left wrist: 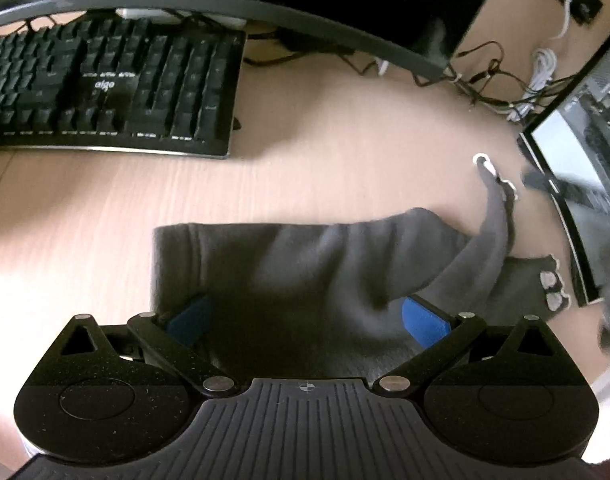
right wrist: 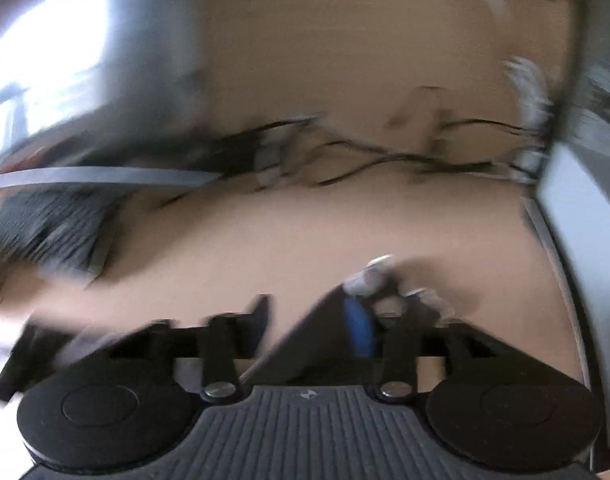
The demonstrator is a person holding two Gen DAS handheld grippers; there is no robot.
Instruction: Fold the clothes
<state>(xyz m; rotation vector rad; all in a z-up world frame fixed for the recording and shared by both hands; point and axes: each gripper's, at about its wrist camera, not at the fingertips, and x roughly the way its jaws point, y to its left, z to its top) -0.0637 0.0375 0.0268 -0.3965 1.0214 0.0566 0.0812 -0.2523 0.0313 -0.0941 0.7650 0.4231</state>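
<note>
Spread wide just above the grey garment (left wrist: 305, 264), the left tool (left wrist: 305, 316) is seen, cloth lying flat on the worktop (left wrist: 305, 128) between its blue pads (left wrist: 423, 320). Blurred, the right tool (right wrist: 309, 320) appears parted, grey cloth between.

Soft matt grey cloth garment (left wrist: 305, 264) lies on a smooth pale wood-grain desk (left wrist: 325, 128) (keyboard (left wrist: 105, 84) matt black plastic).
</note>
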